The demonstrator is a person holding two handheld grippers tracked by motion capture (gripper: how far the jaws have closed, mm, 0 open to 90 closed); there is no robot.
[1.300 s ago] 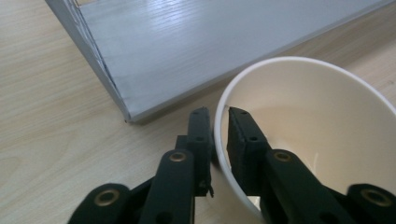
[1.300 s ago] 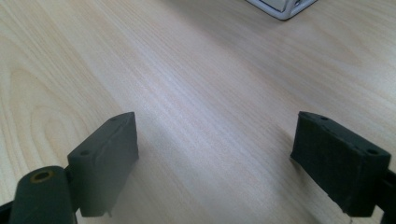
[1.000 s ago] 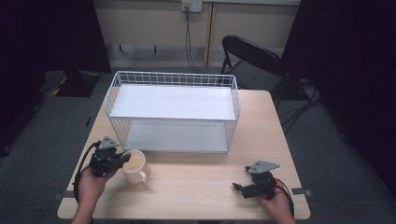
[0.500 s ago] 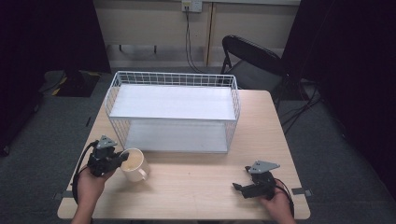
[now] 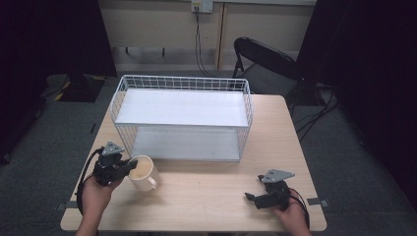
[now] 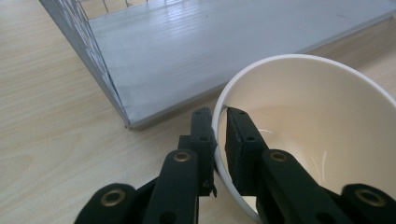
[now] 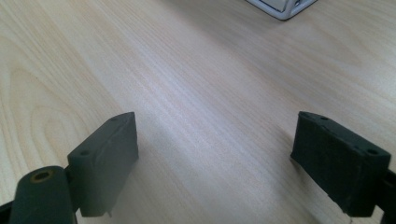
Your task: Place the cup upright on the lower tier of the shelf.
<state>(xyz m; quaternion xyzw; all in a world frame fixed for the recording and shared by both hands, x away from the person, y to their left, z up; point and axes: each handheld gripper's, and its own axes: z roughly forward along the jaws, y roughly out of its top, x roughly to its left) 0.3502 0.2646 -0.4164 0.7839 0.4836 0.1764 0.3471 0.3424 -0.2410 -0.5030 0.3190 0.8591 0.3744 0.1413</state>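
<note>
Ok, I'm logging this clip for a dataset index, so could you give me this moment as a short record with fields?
setting: wooden table, person seated at its near edge
left gripper: jaws shut on the rim of the cup, one jaw inside, one outside
cup: cream mug, handle facing the person, in front of the rack's left corner
right gripper: open, low over bare table, holding nothing
rack: white wire shelf, two levels, both shelves bare
background: black folding chair behind the table
</note>
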